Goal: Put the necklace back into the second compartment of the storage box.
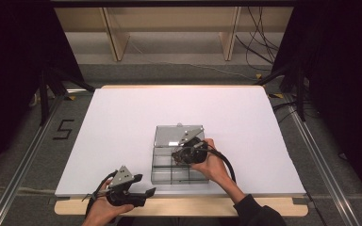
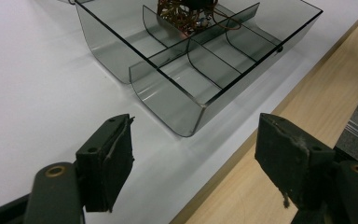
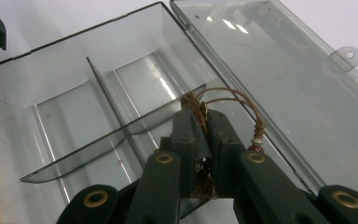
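Left hand-held gripper (image 2: 193,158) hovers at the near edge of the table (image 1: 122,117), jaws wide apart and empty, just short of the clear divided organizer box (image 2: 186,88). Farther in, the right hand-held gripper (image 3: 204,122) has its jaws pinched tight on a bundle of thin brown wires (image 3: 235,95) over a compartment by the box's open lid (image 3: 279,70).
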A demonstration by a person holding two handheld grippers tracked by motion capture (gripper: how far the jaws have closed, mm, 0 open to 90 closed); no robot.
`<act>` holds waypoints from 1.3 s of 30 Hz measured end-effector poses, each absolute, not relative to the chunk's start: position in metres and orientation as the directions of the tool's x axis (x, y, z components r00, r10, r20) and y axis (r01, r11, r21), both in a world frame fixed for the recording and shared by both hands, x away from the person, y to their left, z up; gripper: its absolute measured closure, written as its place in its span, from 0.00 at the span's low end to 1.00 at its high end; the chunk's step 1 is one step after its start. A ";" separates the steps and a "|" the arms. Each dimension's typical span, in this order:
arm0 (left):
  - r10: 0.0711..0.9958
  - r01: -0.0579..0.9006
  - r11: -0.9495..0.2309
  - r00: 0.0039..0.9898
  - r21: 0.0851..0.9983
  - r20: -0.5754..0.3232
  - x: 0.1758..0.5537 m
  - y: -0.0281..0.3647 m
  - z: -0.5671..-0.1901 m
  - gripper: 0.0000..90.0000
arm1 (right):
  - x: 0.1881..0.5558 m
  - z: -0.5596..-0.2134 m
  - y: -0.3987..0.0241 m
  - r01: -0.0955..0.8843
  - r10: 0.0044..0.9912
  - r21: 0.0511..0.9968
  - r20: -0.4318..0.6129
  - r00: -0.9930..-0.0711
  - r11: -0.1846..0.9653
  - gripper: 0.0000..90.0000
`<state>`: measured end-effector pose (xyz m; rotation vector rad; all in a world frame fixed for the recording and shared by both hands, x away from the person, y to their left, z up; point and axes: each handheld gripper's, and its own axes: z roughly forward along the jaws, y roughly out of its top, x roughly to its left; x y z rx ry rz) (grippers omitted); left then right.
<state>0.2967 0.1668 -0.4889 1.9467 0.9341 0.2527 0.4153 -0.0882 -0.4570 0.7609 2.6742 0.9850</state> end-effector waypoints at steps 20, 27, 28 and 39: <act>0.707 0.507 -0.284 0.684 0.814 -0.180 0.298 0.170 -0.488 0.30 | 0.418 -0.434 -0.115 0.404 0.569 0.719 0.014 -0.822 0.565 0.82; 0.701 0.496 -0.266 0.688 0.826 -0.187 0.298 0.171 -0.486 0.30 | 0.424 -0.429 -0.136 0.443 0.630 0.742 0.035 -0.776 0.504 0.64; 0.704 0.499 -0.269 0.685 0.824 -0.185 0.298 0.171 -0.485 0.30 | 0.426 -0.425 -0.142 0.461 0.637 0.738 0.055 -0.769 0.492 0.60; 0.713 0.518 -0.235 0.667 0.822 -0.217 0.299 0.170 -0.484 0.31 | 0.443 -0.429 -0.176 0.582 0.683 0.736 0.227 -0.694 0.347 0.35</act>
